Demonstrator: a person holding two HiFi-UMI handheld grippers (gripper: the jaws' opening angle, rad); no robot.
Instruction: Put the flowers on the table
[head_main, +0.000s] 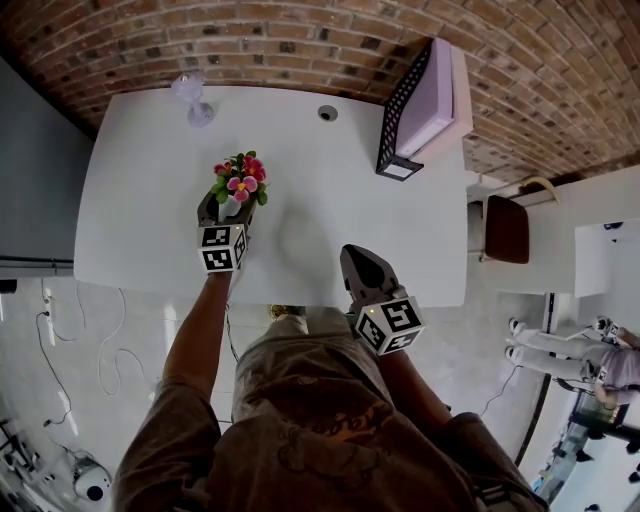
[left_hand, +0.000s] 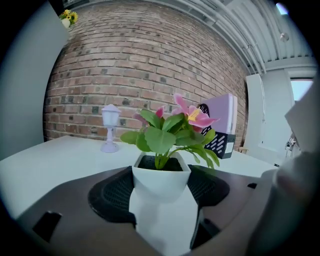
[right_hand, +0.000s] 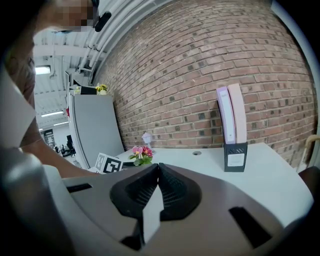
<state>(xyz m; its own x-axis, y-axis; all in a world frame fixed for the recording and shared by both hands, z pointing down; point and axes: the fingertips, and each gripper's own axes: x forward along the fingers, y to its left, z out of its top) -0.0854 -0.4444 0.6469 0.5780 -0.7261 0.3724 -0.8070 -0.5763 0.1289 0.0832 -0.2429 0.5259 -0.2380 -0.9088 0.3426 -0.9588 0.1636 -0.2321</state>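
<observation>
Two grippers in play over a white table (head_main: 330, 200), seen first from the head. The left gripper (head_main: 229, 207) reaches out over the near-left part of the table with its jaws clamped on a small white pot (head_main: 230, 207), and the pink flowers (head_main: 240, 180) stand up out of it, just beyond the jaw tips. The right gripper (head_main: 352, 256) hangs back at the near edge, well apart from the flowers. A little lamp (head_main: 193, 97) stands at the far left, and a file holder (head_main: 425, 105) at the far right. Over to the left gripper view: the pot sits upright, squeezed between both jaws, with leaves and blooms spreading above its rim; whether its base touches the table I cannot tell. The lamp shows behind it on the left, the file holder on the right, and a brick wall (left_hand: 150, 65) behind them. Now the right gripper view: the jaws are pressed together with nothing between them, and the flowers show small, far off to the left beside the left gripper's marker cube (right_hand: 108, 163).
</observation>
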